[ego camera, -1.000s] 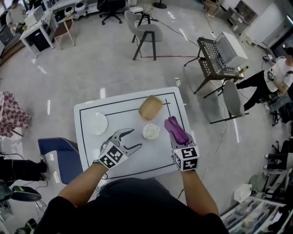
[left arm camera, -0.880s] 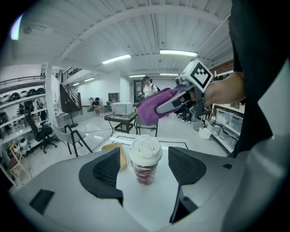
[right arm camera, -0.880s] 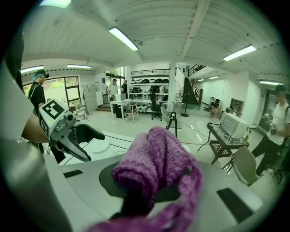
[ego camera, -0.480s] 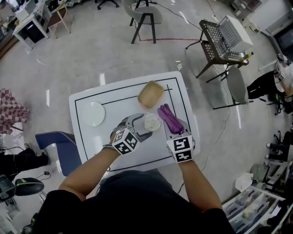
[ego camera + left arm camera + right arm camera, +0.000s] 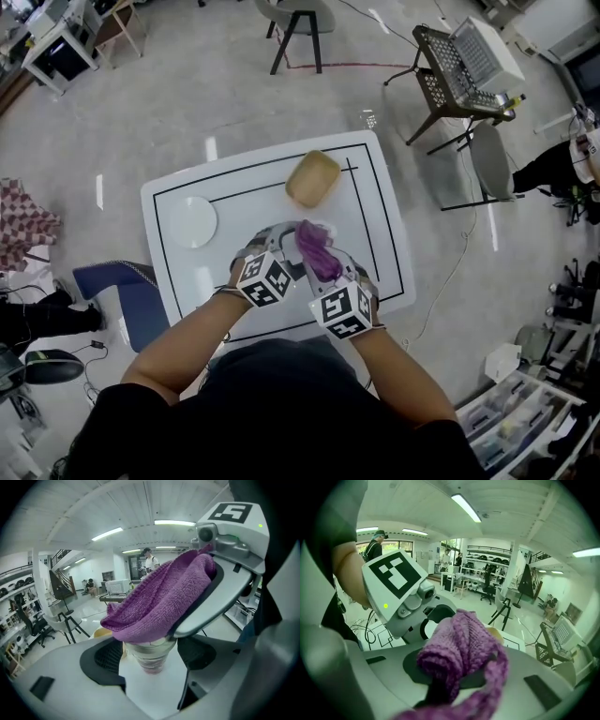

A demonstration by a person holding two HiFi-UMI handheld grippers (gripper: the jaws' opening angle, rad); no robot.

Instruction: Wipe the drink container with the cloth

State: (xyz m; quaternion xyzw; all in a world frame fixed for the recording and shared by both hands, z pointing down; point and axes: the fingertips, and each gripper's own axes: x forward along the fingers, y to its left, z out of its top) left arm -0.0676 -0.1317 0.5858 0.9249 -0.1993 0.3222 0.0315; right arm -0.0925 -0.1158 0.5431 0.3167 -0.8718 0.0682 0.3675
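Straddling drink container point(image 5: 149, 660) with left gripper point(image 5: 152, 644), jaws wide apart; clamping purple cloth point(image 5: 459, 644) in right gripper point(image 5: 454, 670). Draped over the lid.

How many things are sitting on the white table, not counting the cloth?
3: a white disc at the left, a tan bowl-like thing at the far middle, and the drink container near the middle, under the purple cloth. Others may be hidden.

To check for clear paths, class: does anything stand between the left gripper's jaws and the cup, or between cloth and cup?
Nothing visible does. The cup stands between the open jaws of the left gripper, and the cloth, clamped in the right gripper, lies directly on the cup's top.
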